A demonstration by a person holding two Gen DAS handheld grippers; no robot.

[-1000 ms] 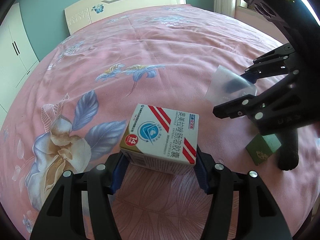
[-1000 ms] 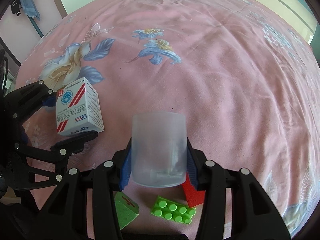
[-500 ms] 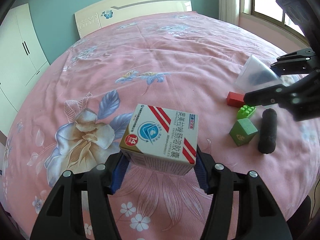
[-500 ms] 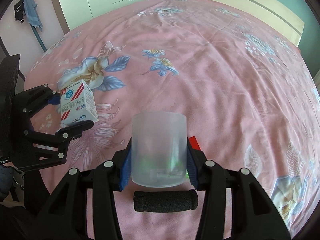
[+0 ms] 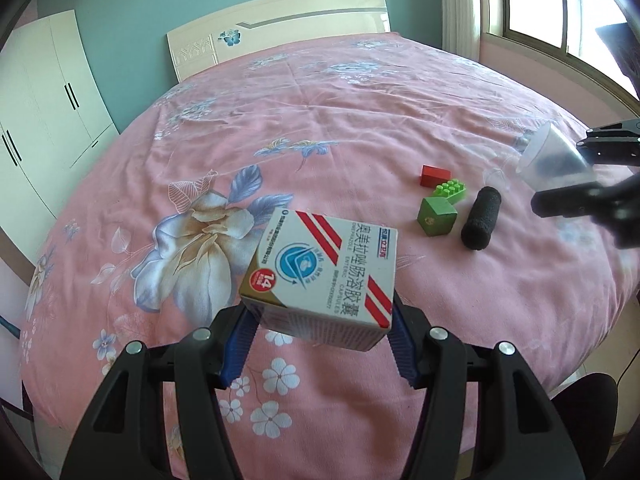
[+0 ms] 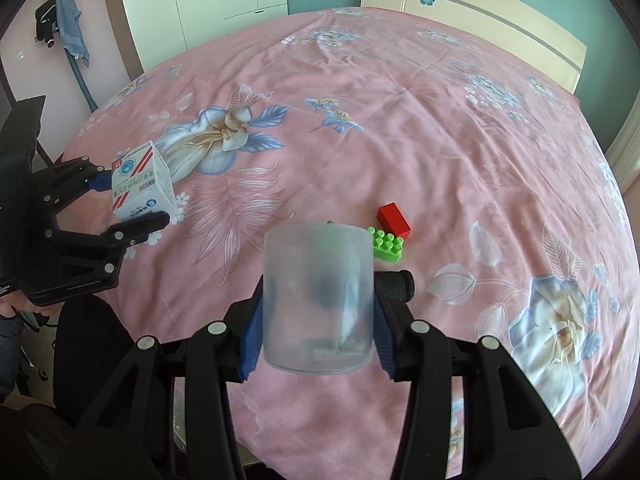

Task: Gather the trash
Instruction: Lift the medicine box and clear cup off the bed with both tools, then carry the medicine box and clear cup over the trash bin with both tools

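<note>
Left tongs (image 5: 320, 344) clamping the medicine box (image 5: 324, 276), right tongs (image 6: 316, 344) clamping the plastic cup (image 6: 318, 300); both now rising higher above the bed (image 5: 360, 120), meaning carrying-off beginning.

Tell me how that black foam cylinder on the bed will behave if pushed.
The black foam cylinder lies on its side, so it would probably roll. It looks spongy, likely light and squashy. The soft bedspread may slow it.
</note>
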